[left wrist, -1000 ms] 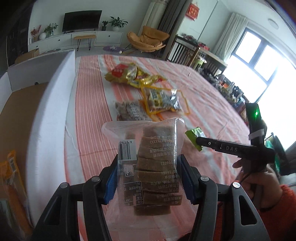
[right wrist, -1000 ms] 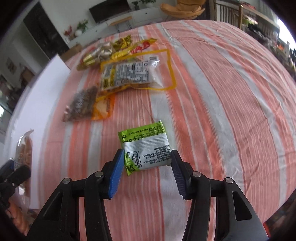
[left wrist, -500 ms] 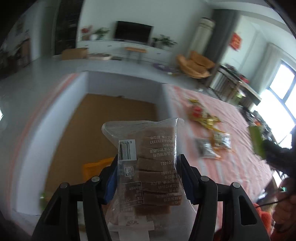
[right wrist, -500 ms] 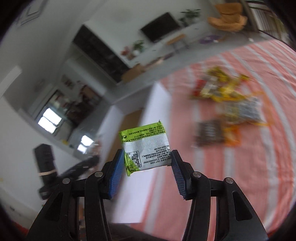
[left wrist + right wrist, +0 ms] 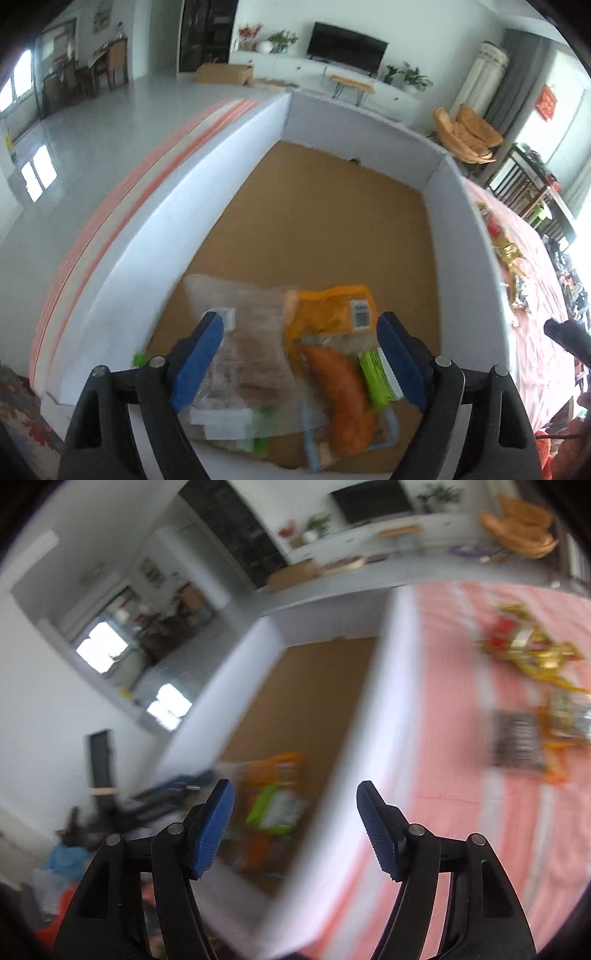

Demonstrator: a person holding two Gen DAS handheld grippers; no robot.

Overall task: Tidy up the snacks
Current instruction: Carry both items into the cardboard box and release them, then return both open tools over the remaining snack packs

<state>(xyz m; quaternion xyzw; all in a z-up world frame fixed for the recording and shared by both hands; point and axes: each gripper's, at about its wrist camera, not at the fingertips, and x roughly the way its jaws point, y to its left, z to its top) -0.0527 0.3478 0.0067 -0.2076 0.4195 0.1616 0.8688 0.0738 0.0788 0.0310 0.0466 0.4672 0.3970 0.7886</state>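
Sitting at the end of a bench draped in a pink-and-white striped cloth, a large white-walled box with a brown cardboard floor served as the collecting point for the snacks, its open top leaving room for both grippers to drop packets in from above. Most of its floor lay bare, with the packets gathered in the near corner, probably because that was the shortest reach for the person holding the tools.

A clear bag of brown cakes lay there, blurred, directly below the left gripper; the gripper's jaws were opening with nothing pressed between the blue pads, a sign the bag had been let go to fall flat. Beside it rested an orange packet and a clear pack holding an orange sausage, overlapping loosely. A small green-and-white packet lay against them.

The right gripper hovered over the box's near wall, its jaws also opening and holding nothing, with the green packet below and beyond them inside the box.

Out on the striped cloth, well apart from the box, several snacks remained: a heap of gold-and-red wrappers and a dark packet with yellow-edged ones beside it, all too blurred to read. Judging by these, the sorting was partly done.
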